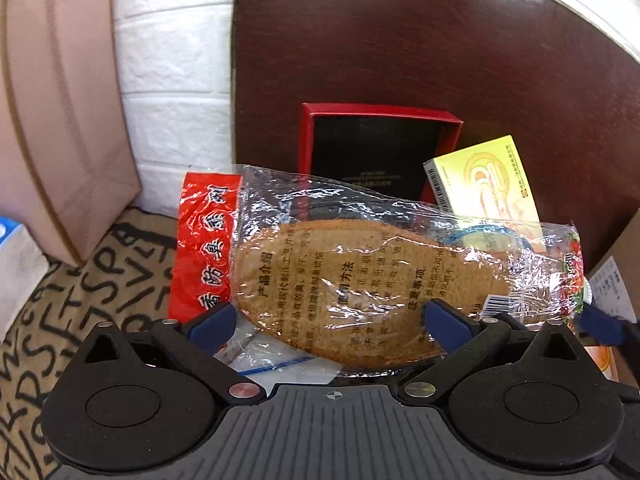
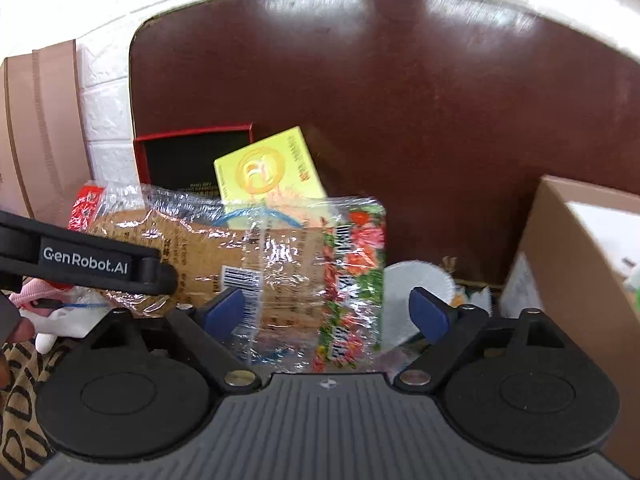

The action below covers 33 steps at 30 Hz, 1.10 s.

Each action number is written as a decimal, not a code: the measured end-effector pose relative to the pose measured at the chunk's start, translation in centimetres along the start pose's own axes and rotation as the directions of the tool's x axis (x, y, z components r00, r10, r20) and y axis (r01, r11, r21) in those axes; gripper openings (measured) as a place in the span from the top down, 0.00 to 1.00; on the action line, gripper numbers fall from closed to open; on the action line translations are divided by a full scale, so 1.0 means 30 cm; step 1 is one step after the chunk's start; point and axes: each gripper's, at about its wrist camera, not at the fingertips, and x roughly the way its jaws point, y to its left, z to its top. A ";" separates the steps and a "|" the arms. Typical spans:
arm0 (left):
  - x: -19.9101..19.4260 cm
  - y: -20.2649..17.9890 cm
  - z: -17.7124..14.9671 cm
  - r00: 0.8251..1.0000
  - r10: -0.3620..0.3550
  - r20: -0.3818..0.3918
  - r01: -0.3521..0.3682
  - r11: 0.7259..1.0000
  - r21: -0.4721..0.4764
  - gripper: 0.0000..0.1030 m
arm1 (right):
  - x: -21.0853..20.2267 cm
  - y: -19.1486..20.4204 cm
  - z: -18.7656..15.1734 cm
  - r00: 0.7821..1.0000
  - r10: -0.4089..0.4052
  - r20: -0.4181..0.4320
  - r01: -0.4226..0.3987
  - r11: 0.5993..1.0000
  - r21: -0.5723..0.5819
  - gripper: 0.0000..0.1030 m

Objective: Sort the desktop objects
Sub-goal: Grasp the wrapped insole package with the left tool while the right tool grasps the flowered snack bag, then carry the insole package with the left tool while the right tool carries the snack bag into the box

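Observation:
A clear plastic pack with a brown insole (image 1: 340,280) and red printed ends lies across the pile in front of me; it also shows in the right wrist view (image 2: 280,264). My left gripper (image 1: 328,322) is open, its blue pads on either side of the pack's near edge. My right gripper (image 2: 326,312) is open around the pack's flowered end. Behind the pack stands a red box with a black inside (image 1: 372,148) (image 2: 180,156) and a yellow carton (image 1: 484,180) (image 2: 268,168) leaning on it.
A dark brown board (image 1: 440,40) (image 2: 400,80) stands behind the pile. A cardboard box (image 2: 580,248) is at the right, pink cartons (image 1: 60,120) at the left against a white brick wall (image 1: 172,100). A lettered mat (image 1: 80,292) lies underneath. A white round thing (image 2: 416,280) lies beside the pack.

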 end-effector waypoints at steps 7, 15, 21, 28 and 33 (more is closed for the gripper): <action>-0.022 0.011 -0.002 1.000 0.008 -0.008 -0.008 0.999 -0.038 0.19 | -0.054 0.005 0.000 0.999 -0.041 0.032 0.040 0.999 0.009 0.54; -0.086 0.036 -0.013 0.999 0.016 -0.040 -0.019 0.998 -0.063 0.72 | -0.141 0.013 0.020 0.995 -0.090 0.043 0.090 0.996 -0.002 0.77; -0.184 0.028 -0.076 0.997 -0.014 -0.071 0.010 0.999 -0.051 0.91 | -0.283 0.027 0.015 0.996 -0.065 0.066 0.066 0.998 -0.011 0.82; -0.414 0.019 -0.212 0.996 -0.076 -0.042 0.074 0.996 -0.050 0.92 | -0.558 0.020 -0.045 0.994 -0.005 0.106 0.001 0.999 0.037 0.83; -0.568 -0.028 -0.337 0.986 -0.150 -0.069 0.149 0.989 -0.012 0.71 | -0.758 -0.029 -0.148 0.996 0.026 0.090 -0.040 0.987 0.156 0.84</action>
